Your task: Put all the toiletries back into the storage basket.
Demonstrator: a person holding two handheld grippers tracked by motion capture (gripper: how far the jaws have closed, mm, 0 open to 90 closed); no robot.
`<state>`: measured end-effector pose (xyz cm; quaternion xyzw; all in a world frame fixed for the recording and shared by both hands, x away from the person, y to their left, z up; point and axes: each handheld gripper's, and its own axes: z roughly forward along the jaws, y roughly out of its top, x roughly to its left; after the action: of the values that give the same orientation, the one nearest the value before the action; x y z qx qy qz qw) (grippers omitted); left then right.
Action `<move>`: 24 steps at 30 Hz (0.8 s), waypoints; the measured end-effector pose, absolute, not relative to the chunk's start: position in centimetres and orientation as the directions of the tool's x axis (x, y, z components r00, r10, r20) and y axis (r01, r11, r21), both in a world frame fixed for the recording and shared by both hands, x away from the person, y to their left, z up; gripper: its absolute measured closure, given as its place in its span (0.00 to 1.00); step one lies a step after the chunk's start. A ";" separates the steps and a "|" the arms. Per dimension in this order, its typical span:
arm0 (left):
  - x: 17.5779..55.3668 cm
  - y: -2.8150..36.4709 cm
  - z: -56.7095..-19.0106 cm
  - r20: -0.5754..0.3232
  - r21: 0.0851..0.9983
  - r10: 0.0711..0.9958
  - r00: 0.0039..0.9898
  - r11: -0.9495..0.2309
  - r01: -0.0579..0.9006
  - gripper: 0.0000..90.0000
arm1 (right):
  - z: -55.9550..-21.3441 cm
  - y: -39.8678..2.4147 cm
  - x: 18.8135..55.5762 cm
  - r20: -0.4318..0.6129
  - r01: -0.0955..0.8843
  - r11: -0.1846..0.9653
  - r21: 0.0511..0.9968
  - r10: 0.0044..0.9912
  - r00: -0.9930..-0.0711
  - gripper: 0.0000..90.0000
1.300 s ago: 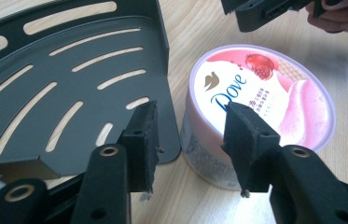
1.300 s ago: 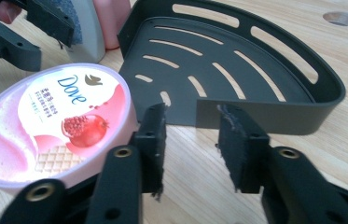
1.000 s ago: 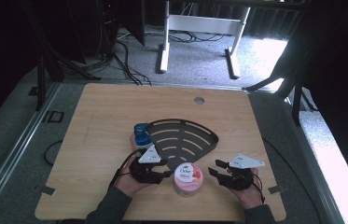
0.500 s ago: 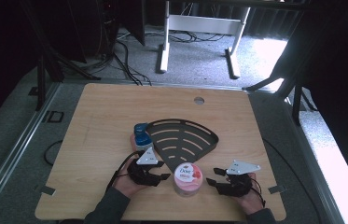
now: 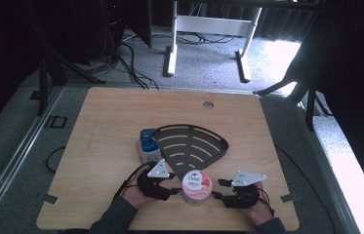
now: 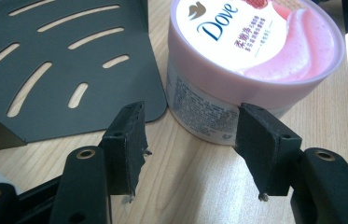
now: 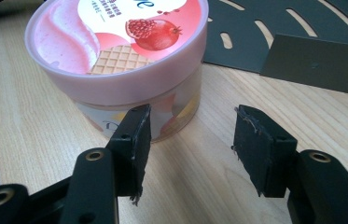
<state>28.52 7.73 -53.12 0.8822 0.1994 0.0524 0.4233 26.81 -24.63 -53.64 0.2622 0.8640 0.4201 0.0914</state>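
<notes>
the tub (image 6: 251, 60) sits just ahead of both grippers, off-centre to each. left gripper (image 6: 192, 154) and right gripper (image 7: 188, 154) have jaws apart, empty. closing now would probably clip the tub's wall and nudge it onto the rack (image 6: 64, 70).

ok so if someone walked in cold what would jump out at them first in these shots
The pink Dove tub near the front edge of the wooden table, flanked by the left tool and right tool, both open and pointed at it. Just behind it lies a black slotted fan-shaped tray, with a blue-capped bottle at the tray's left edge.
</notes>
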 end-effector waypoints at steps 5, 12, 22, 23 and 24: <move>28.5 7.7 -53.2 -0.083 0.765 0.376 0.923 -0.570 0.301 0.48 | -53.7 -24.6 26.7 0.067 0.366 0.516 0.774 0.509 -0.858 0.51; 28.2 7.1 -53.5 -0.090 0.763 0.337 0.937 -0.581 0.282 0.46 | -53.6 -24.5 26.5 0.071 0.337 0.528 0.780 0.460 -0.885 0.50; 27.8 6.3 -53.7 -0.085 0.767 0.298 0.951 -0.589 0.253 0.42 | -53.6 -23.9 26.2 0.075 0.307 0.545 0.780 0.406 -0.911 0.48; 27.7 6.2 -53.7 -0.085 0.768 0.295 0.952 -0.589 0.251 0.42 | -53.6 -23.8 26.2 0.077 0.306 0.545 0.781 0.403 -0.912 0.47; 27.7 6.1 -53.8 -0.079 0.765 0.292 0.953 -0.596 0.246 0.42 | -53.6 -23.8 26.2 0.077 0.304 0.545 0.781 0.400 -0.913 0.47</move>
<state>27.69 6.08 -53.77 0.8928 0.1506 0.0274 0.4236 26.19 -23.77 -53.60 0.2007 0.8772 0.4327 0.0551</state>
